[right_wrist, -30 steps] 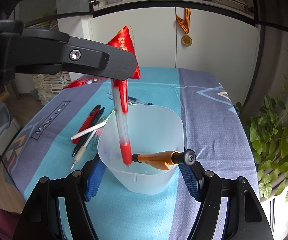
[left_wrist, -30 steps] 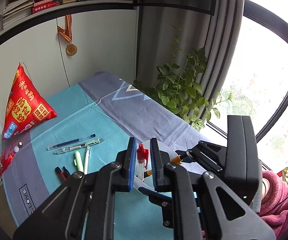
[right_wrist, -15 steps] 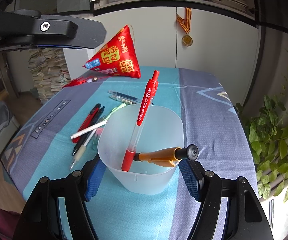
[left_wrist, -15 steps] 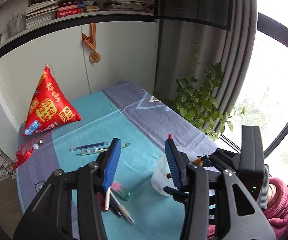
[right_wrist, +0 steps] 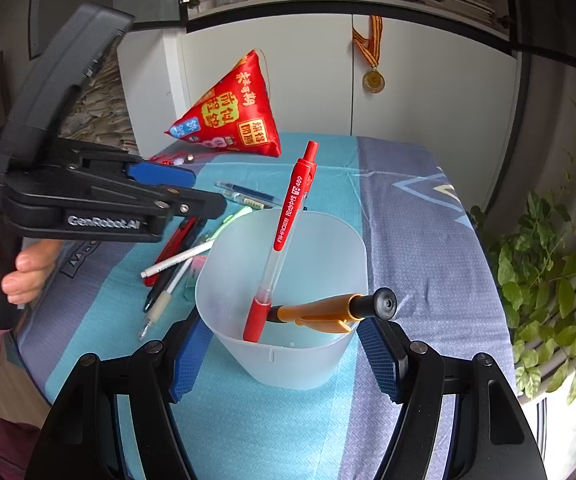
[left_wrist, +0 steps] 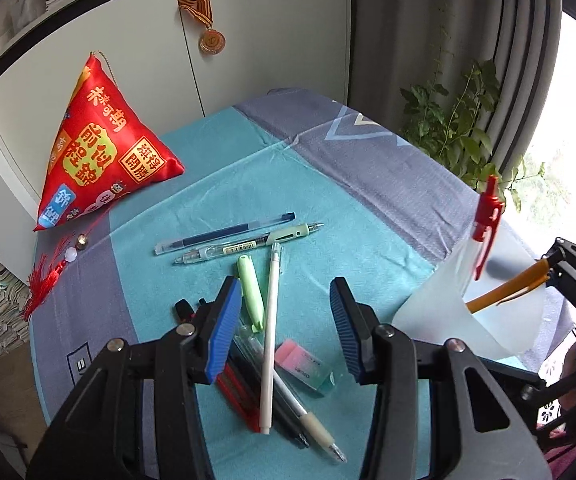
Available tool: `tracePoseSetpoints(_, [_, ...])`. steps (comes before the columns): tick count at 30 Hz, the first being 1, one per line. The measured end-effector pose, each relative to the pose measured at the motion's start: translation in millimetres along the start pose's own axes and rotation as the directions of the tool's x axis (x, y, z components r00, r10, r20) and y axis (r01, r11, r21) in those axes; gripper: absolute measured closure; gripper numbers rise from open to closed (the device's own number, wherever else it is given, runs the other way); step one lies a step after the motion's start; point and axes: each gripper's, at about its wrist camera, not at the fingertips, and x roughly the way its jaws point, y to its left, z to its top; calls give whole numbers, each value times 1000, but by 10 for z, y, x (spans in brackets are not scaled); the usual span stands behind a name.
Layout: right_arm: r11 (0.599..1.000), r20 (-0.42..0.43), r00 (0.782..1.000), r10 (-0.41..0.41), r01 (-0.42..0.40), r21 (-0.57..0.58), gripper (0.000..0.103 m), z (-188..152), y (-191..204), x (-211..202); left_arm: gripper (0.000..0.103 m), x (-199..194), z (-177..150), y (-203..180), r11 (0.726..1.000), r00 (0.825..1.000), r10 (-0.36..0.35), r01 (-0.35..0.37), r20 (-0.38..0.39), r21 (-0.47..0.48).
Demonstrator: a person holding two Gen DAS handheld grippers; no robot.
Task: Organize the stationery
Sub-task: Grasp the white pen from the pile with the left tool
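A translucent plastic cup (right_wrist: 284, 312) stands on the table between the pads of my right gripper (right_wrist: 284, 356), which is shut on it. A red pen (right_wrist: 284, 240) and an orange pen (right_wrist: 319, 310) stand in the cup. The cup also shows in the left wrist view (left_wrist: 471, 300). My left gripper (left_wrist: 286, 328) is open and empty, hovering above a pile of pens: a white pen (left_wrist: 270, 332), a green highlighter (left_wrist: 250, 288), red and black pens (left_wrist: 240, 388) and a pink-green eraser (left_wrist: 303, 366). A blue pen (left_wrist: 224, 234) and a clear pen (left_wrist: 248, 245) lie farther back.
A red pyramid-shaped pouch (left_wrist: 100, 152) with a tassel sits at the table's back left. A medal (left_wrist: 211, 42) hangs on the white cabinet behind. A potted plant (left_wrist: 455, 136) stands past the table's right edge by the window. Book stacks lie on the floor at left.
My left gripper let go of the red pen into the cup, opened, and swung left and down over the pen pile. The right gripper has stayed on the cup.
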Motion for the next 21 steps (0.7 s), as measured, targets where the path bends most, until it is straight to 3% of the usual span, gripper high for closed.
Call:
tracePoseSetpoints(5, [1000,0,1000,1,-1,3,32,-3,-4,3,60,222,98,17,999,999,-42,43,-19,17])
tracePoseSetpoints(10, [1000,-1,1000,0,0,3,32,-4,-1,1,77,526,167,49,999,996,-38,41,-87,31])
tracePoseSetpoints(18, [1000,-3,1000,0,0,4,32,2,-6,1,79,804,192,123,999,990,-34,36,-137,13])
tracePoseSetpoints(21, [1000,-3,1000,1,-1,6,32,4,-8,7,93,798,203,113,998,988,-58,60,-141,11])
